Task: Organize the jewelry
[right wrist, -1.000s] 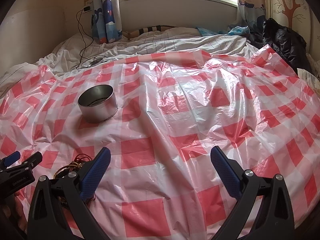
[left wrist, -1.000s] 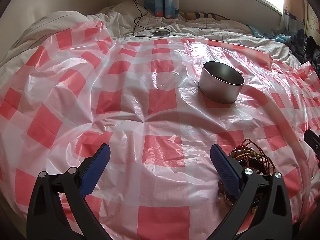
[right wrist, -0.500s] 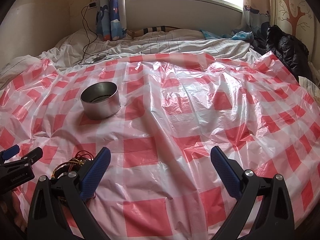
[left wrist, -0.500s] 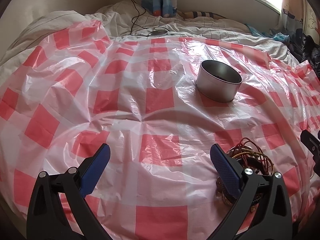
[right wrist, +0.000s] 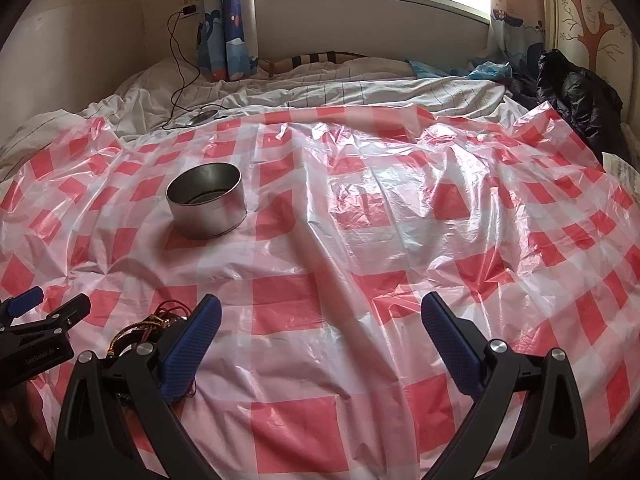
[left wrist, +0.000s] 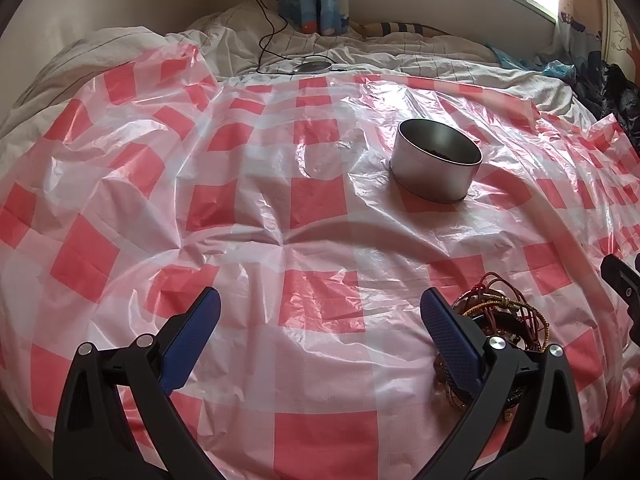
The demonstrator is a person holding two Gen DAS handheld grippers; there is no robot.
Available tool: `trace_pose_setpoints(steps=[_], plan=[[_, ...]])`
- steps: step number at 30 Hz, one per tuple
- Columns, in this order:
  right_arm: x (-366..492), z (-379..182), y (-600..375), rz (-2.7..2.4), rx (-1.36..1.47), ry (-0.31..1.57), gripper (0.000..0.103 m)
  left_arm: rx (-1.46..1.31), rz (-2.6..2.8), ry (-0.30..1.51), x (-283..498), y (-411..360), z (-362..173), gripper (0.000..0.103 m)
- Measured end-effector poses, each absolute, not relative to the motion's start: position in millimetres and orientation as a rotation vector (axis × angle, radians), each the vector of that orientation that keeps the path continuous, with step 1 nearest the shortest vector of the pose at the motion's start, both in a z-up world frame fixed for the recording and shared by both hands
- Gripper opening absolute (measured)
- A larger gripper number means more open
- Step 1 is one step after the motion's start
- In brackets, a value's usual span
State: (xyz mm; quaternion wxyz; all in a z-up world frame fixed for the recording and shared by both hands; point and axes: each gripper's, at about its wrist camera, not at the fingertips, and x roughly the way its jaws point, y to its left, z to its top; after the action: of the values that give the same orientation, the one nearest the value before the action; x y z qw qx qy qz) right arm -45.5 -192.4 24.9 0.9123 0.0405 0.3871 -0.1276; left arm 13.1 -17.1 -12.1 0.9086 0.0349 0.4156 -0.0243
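A round metal tin (left wrist: 436, 166) stands open on the red-and-white checked plastic sheet (left wrist: 240, 200); something dark lies at its bottom. A tangle of red and gold cord bracelets (left wrist: 502, 312) lies on the sheet just right of my left gripper's right finger. My left gripper (left wrist: 320, 320) is open above the sheet with nothing between its fingers. In the right wrist view the tin (right wrist: 206, 204) sits far left and the jewelry pile (right wrist: 148, 328) is partly hidden behind my left finger. My right gripper (right wrist: 320, 320) is open and holds nothing. The left gripper (right wrist: 36, 332) shows at the left edge.
The sheet (right wrist: 400, 240) covers a bed with rumpled white bedding (right wrist: 320, 92) behind it. A black cable and round charger (left wrist: 312, 66) lie at the back. Dark clothing (right wrist: 576, 96) is piled at the right, under a window.
Both grippers have pulled back and tilted up a little, so the tin and jewelry sit lower and the room shows more. Nothing was taken hold of.
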Motion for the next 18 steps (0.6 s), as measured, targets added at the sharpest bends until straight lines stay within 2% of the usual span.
trace_pose_setpoints(steps=[18], plan=[[-44.9, 23.0, -191.1, -0.231, 0.071, 0.815, 0.096, 0.084, -0.059, 0.858, 13.3, -20.0, -11.5, 0.097]])
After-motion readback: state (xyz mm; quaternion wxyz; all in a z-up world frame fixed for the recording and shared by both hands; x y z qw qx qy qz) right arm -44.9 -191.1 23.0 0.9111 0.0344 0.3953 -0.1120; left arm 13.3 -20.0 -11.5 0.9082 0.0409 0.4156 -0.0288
